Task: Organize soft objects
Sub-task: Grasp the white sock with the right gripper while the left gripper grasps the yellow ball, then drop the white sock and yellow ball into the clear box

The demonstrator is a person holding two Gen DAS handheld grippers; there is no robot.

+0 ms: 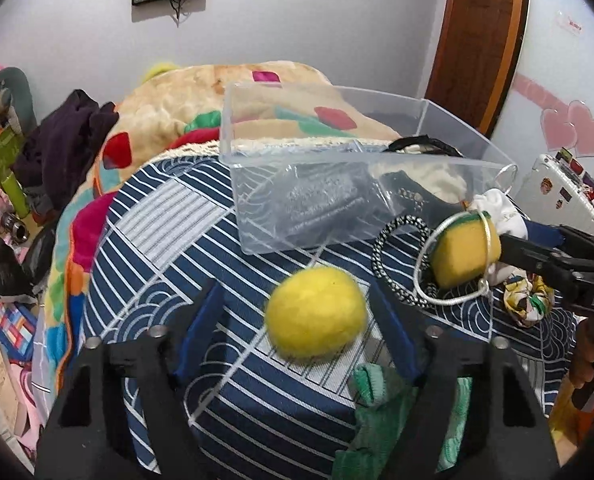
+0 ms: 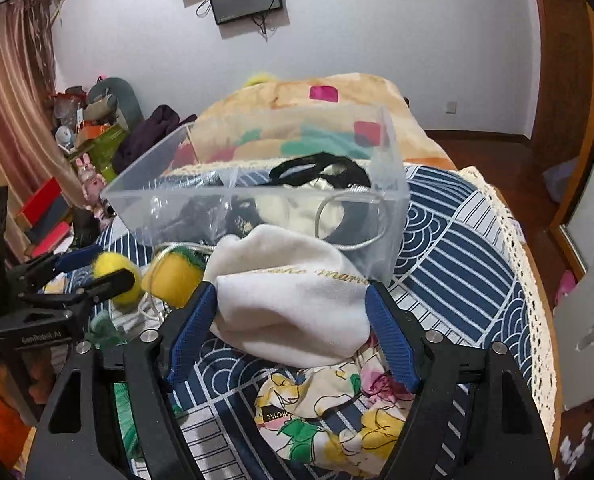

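My ball (image 1: 316, 312) is fuzzy yellow, my sponge (image 1: 465, 253) yellow with green. The bedcover (image 1: 201, 240) is navy with white stripes and arcs.

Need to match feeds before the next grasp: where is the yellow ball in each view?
Left wrist: yellow ball, centre, between the left tool's open fingers.
Right wrist: far left, beside the sponge.
Shared landmark: clear plastic bin beyond it.

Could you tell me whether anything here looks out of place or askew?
Yes: the clear bin sits tilted on the bed, and a white cord is looped around the yellow sponge, which could snag.
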